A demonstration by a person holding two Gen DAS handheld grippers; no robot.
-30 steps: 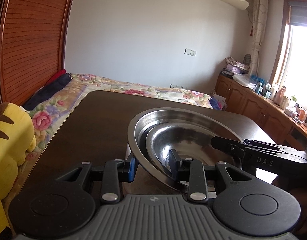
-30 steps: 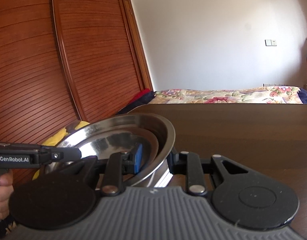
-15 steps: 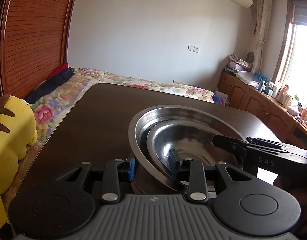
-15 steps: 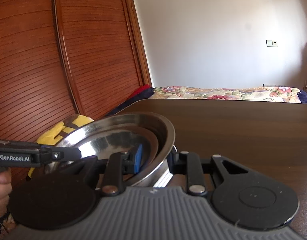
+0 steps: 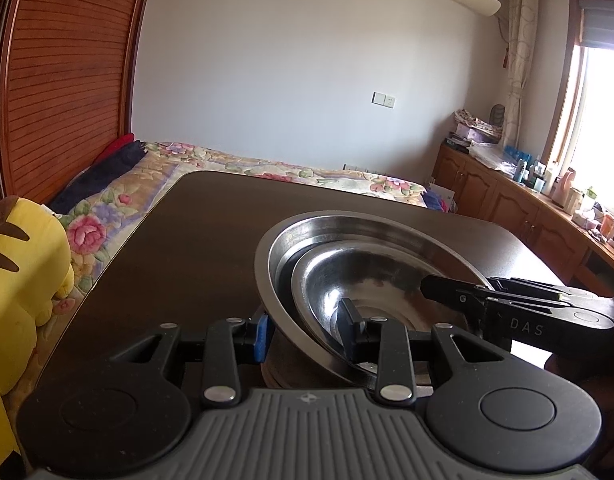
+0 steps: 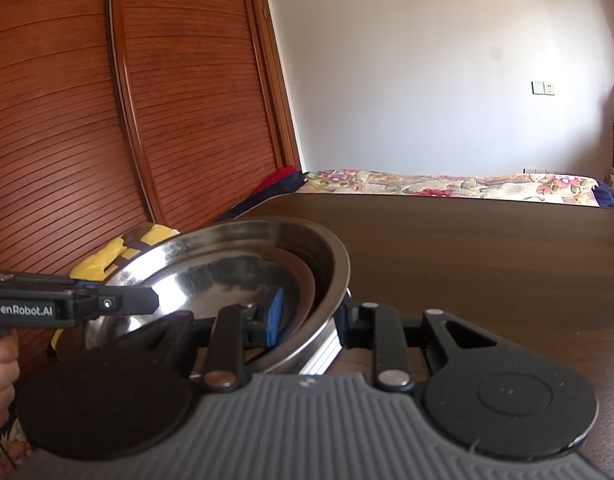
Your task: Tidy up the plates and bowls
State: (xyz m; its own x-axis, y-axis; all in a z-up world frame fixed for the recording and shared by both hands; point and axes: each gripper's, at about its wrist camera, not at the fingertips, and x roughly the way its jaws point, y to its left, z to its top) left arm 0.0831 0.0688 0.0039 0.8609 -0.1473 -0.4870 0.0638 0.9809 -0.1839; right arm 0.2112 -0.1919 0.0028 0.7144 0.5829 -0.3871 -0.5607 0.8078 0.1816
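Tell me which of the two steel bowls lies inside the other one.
The smaller steel bowl is nested inside; the larger steel bowl surrounds it, its rim showing all around.

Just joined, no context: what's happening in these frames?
A person holds a gripper in each hand, and both grip the same nested steel dishes over the dark table. The left gripper clamps the rim of the outer bowl on one side; the right gripper clamps the opposite side. A smaller bowl sits inside. Whether the stack touches the table is unclear.
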